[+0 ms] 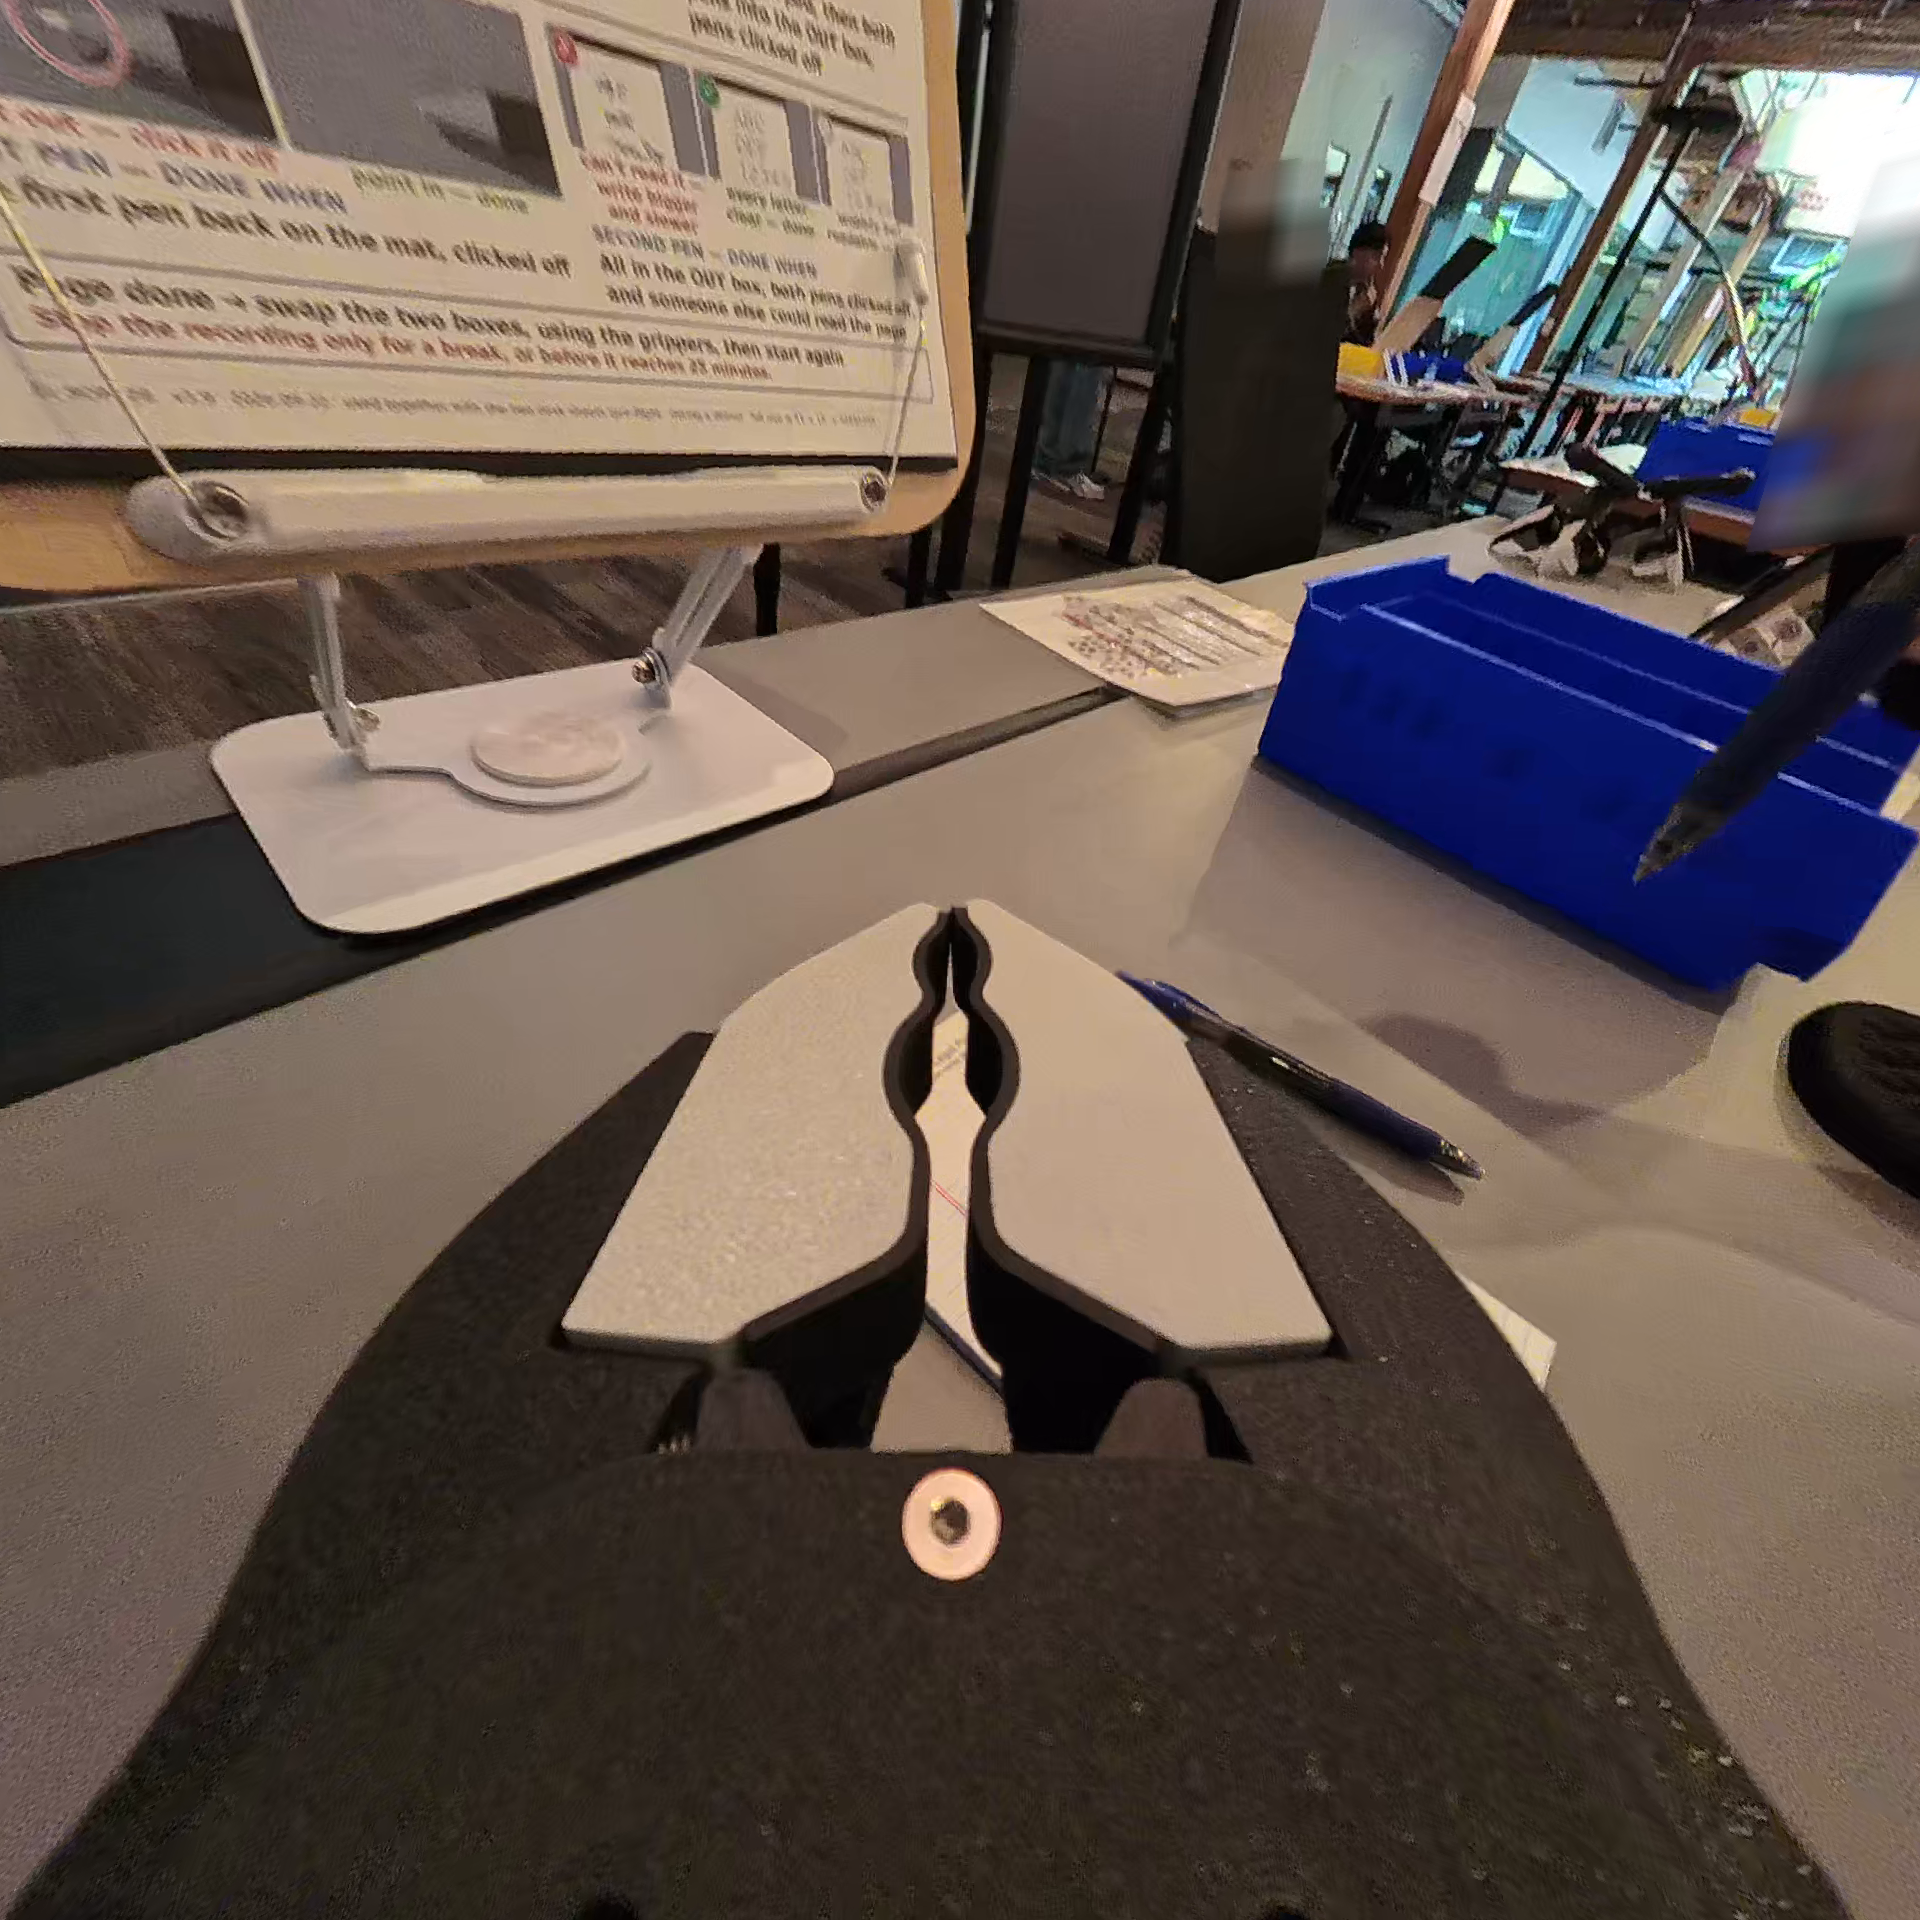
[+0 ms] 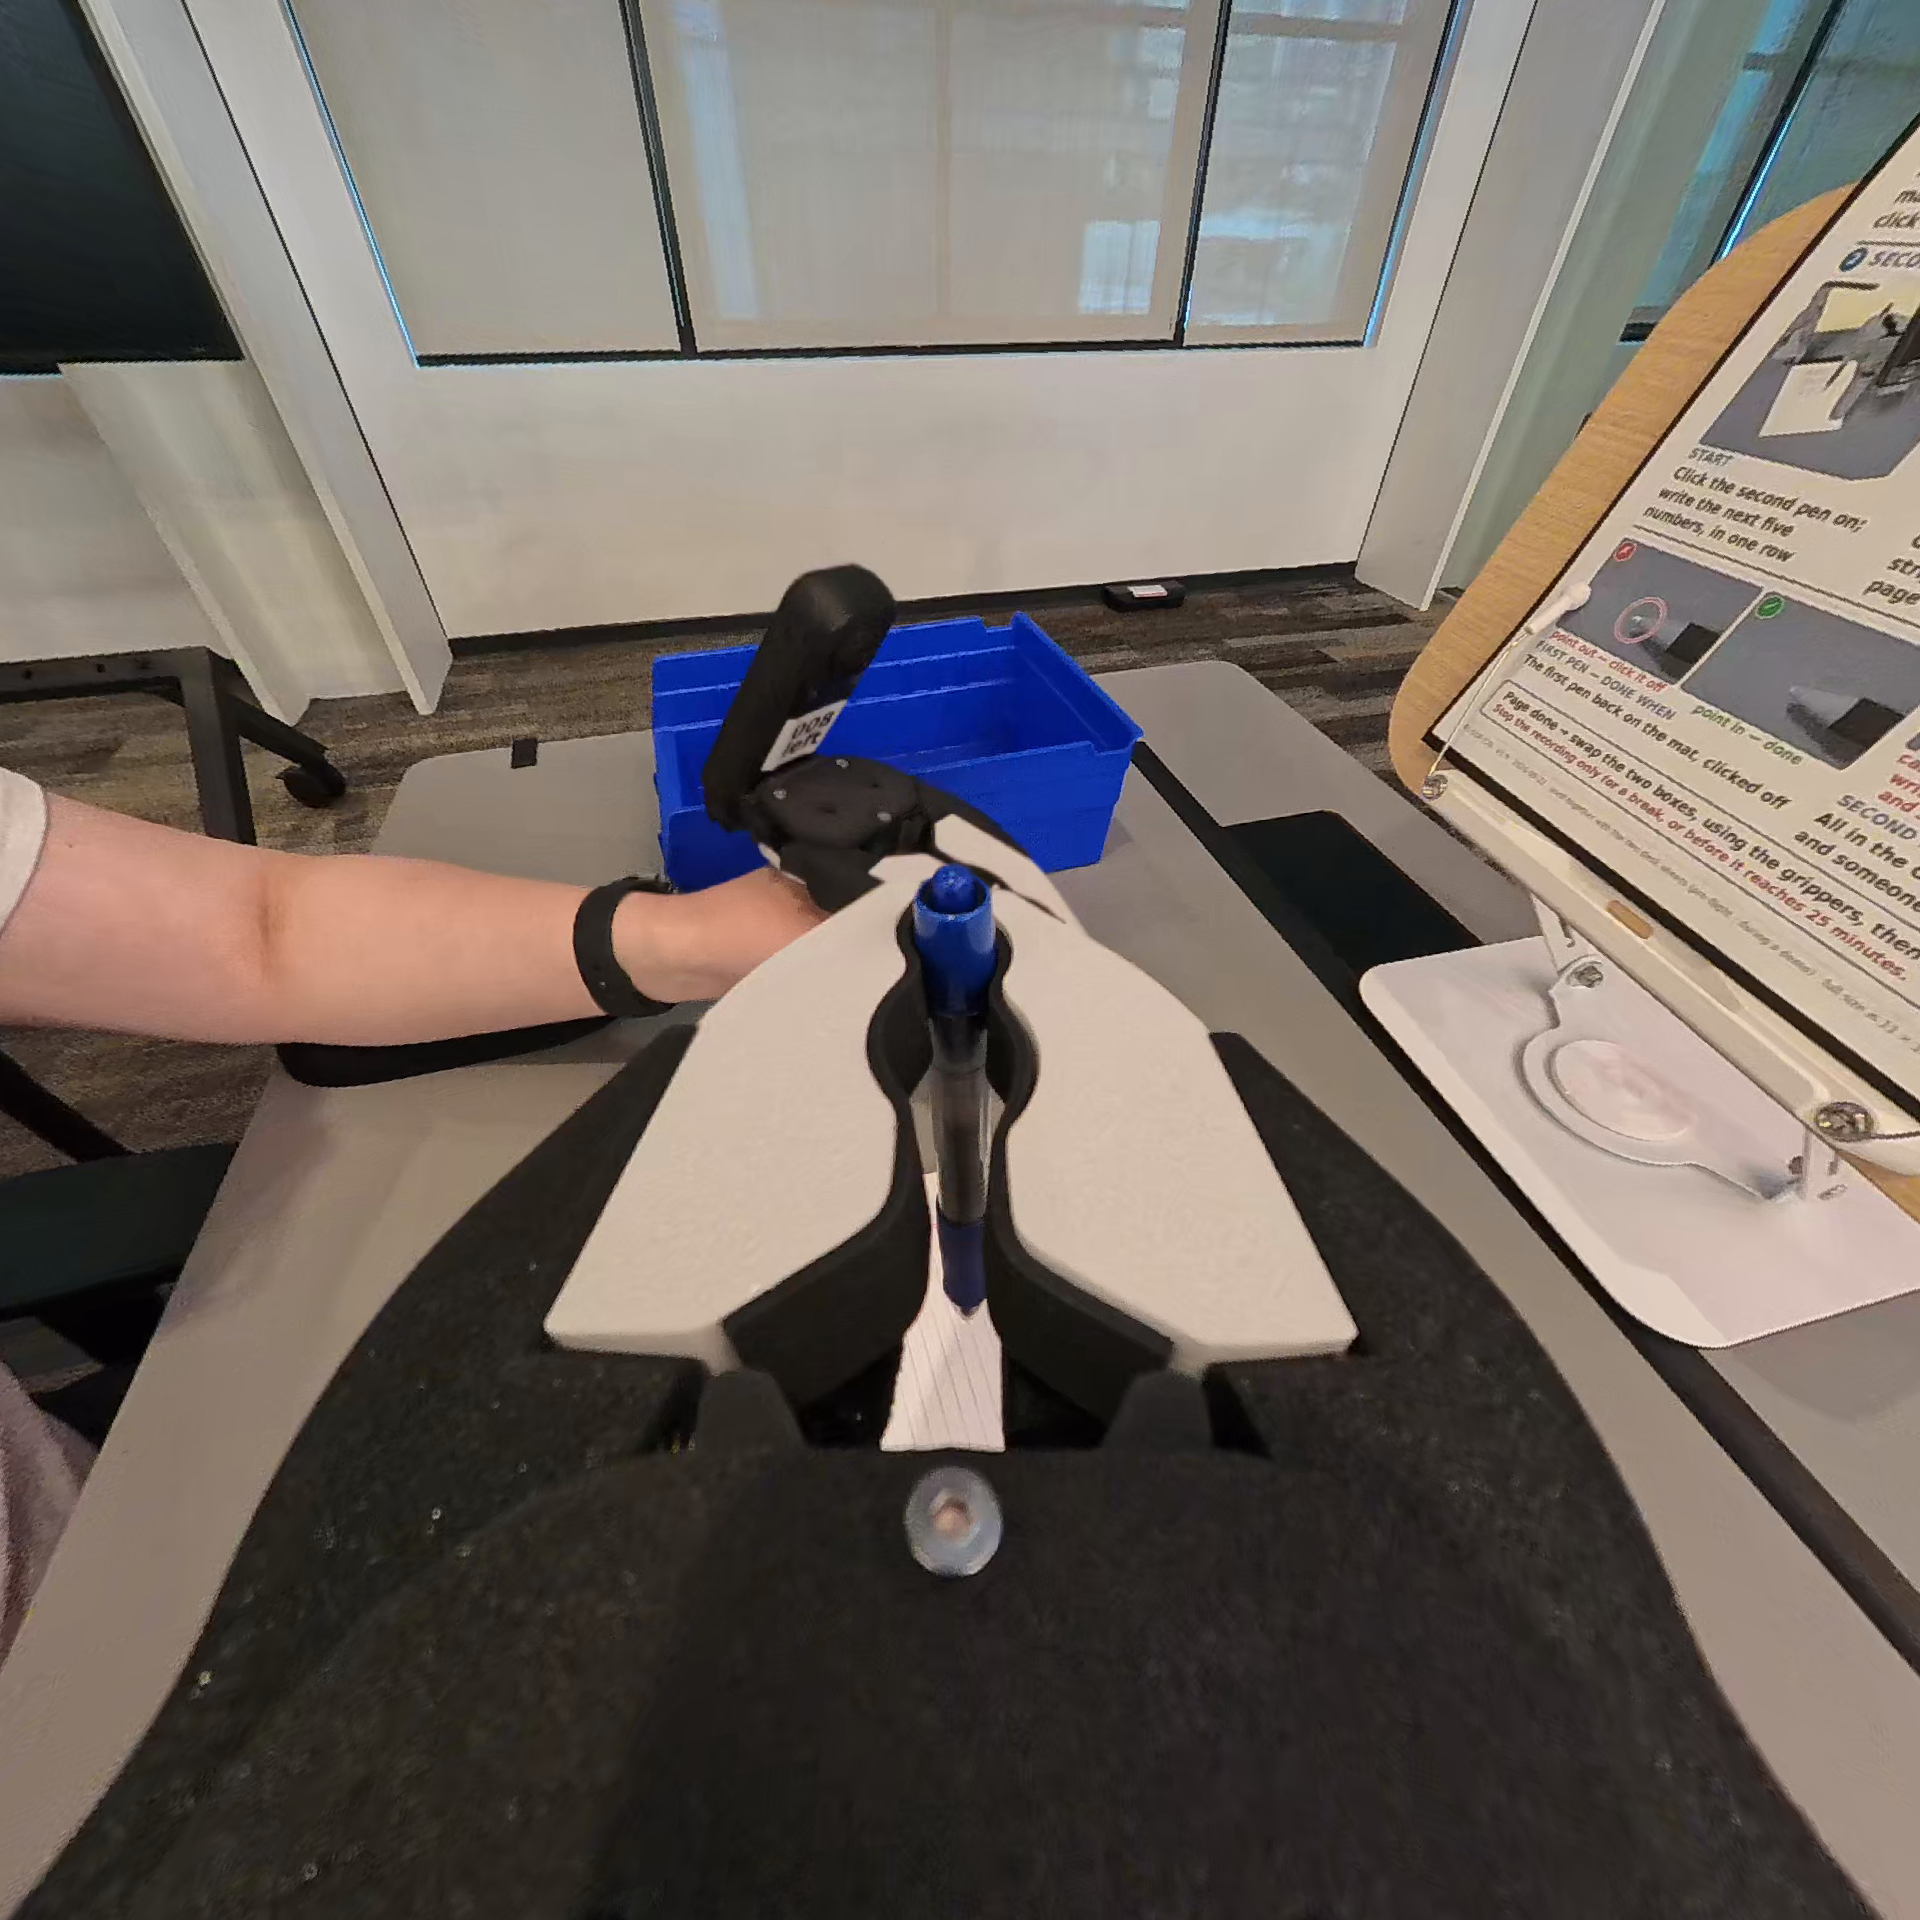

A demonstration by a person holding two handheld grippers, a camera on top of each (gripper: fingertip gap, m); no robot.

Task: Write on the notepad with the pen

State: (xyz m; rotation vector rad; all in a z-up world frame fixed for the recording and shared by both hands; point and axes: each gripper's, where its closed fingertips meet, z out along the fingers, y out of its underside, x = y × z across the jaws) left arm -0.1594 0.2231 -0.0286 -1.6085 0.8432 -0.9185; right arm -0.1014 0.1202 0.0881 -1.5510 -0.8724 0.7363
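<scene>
My right gripper [image 2: 953, 935] is shut on a blue pen [image 2: 951, 1039], held steeply with its tip down over the lined notepad [image 2: 951, 1392]. In the left wrist view this pen [image 1: 1787, 717] slants down from the right edge, and its tip looks to be in the air. My left gripper [image 1: 953, 925] is shut and empty, low over the notepad [image 1: 951, 1143], which shows through the gap between its fingers. It also shows in the right wrist view [image 2: 997, 862], held by a hand. A second blue pen [image 1: 1309, 1081] lies on the grey table to the right of my left gripper.
A blue bin [image 1: 1558, 758] stands on the table beyond the pens, and it also shows in the right wrist view [image 2: 935, 717]. A white document stand [image 1: 520, 769] with an instruction sheet is at the far left. A printed sheet [image 1: 1143, 634] lies behind. A black pad [image 1: 1860, 1091] is at the right edge. Across from one pair of fingers to the other is roughly 15 cm.
</scene>
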